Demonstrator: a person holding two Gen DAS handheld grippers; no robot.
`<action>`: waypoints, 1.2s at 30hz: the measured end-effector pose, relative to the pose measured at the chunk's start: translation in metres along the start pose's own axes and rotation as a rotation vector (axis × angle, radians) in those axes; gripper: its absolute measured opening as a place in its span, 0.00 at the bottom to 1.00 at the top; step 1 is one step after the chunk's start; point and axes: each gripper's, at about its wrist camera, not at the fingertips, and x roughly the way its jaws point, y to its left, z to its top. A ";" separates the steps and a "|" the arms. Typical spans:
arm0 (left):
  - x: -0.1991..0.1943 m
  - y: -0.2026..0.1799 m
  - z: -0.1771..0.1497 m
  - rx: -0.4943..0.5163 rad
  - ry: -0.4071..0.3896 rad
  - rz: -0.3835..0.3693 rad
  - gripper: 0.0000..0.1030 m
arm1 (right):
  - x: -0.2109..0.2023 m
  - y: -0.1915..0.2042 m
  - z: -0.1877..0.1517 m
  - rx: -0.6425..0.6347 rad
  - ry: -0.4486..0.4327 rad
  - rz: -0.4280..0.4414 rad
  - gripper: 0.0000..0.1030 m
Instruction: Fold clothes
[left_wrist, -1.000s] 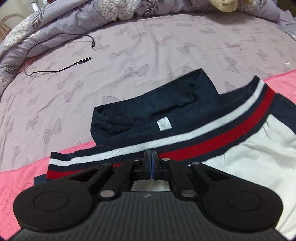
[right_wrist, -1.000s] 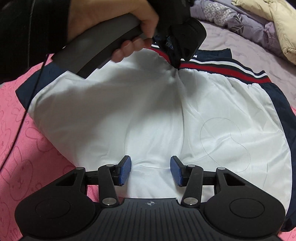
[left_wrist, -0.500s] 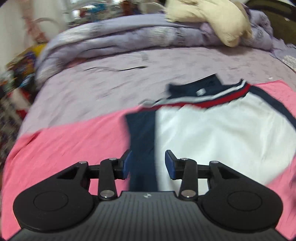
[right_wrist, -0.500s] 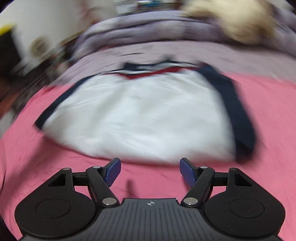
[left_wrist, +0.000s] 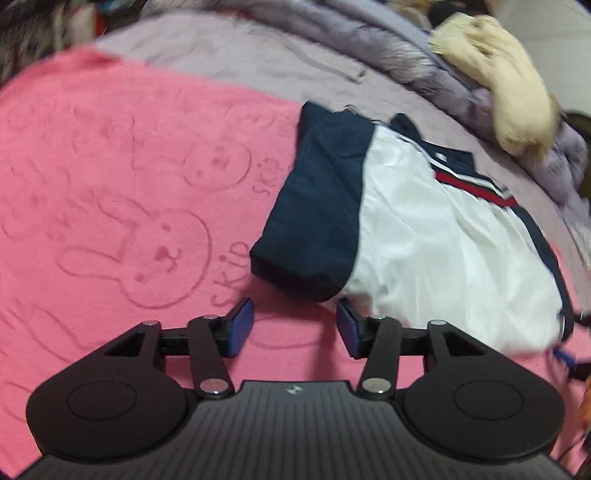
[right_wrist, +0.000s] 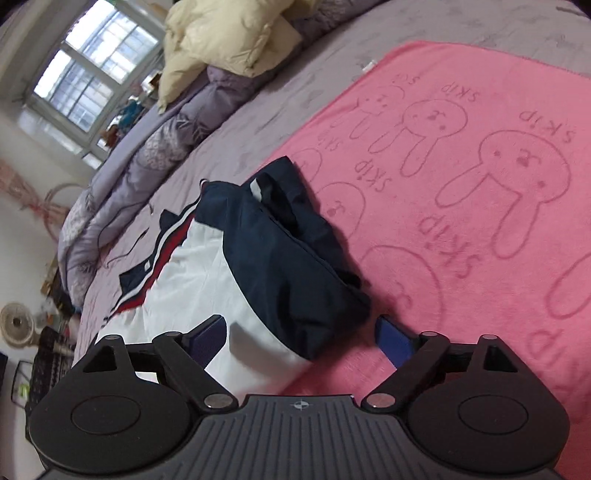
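A white jacket (left_wrist: 436, 236) with navy sleeves and a red, white and navy striped collar lies flat on a pink bunny-print blanket (left_wrist: 110, 206). In the left wrist view my left gripper (left_wrist: 293, 326) is open and empty, just in front of the cuff end of the navy sleeve (left_wrist: 314, 221). In the right wrist view the jacket (right_wrist: 207, 280) shows again. My right gripper (right_wrist: 301, 341) is open, its jaws either side of the lower corner where the other navy sleeve (right_wrist: 291, 266) meets the white panel.
The pink blanket (right_wrist: 480, 184) lies on a lilac bed sheet (left_wrist: 229, 62). A rolled lilac quilt (right_wrist: 147, 147) and a cream padded coat (right_wrist: 221, 40) lie along the bed's far side. A window (right_wrist: 81, 85) and a fan (right_wrist: 16, 323) are beyond the bed.
A second ago my left gripper was shut on the striped collar; it has let go and pulled back to the sleeve cuff. My right gripper has swung to the jacket's other lower corner.
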 end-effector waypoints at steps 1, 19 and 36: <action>0.003 0.003 0.003 -0.048 0.003 -0.014 0.55 | 0.003 0.002 0.001 -0.001 0.005 -0.013 0.87; -0.007 0.037 0.042 -0.369 0.126 -0.148 0.60 | 0.041 0.059 0.017 -0.242 0.306 -0.300 0.93; 0.041 0.007 0.055 -0.276 0.154 -0.085 0.13 | 0.035 0.085 0.004 -0.408 0.246 -0.364 0.31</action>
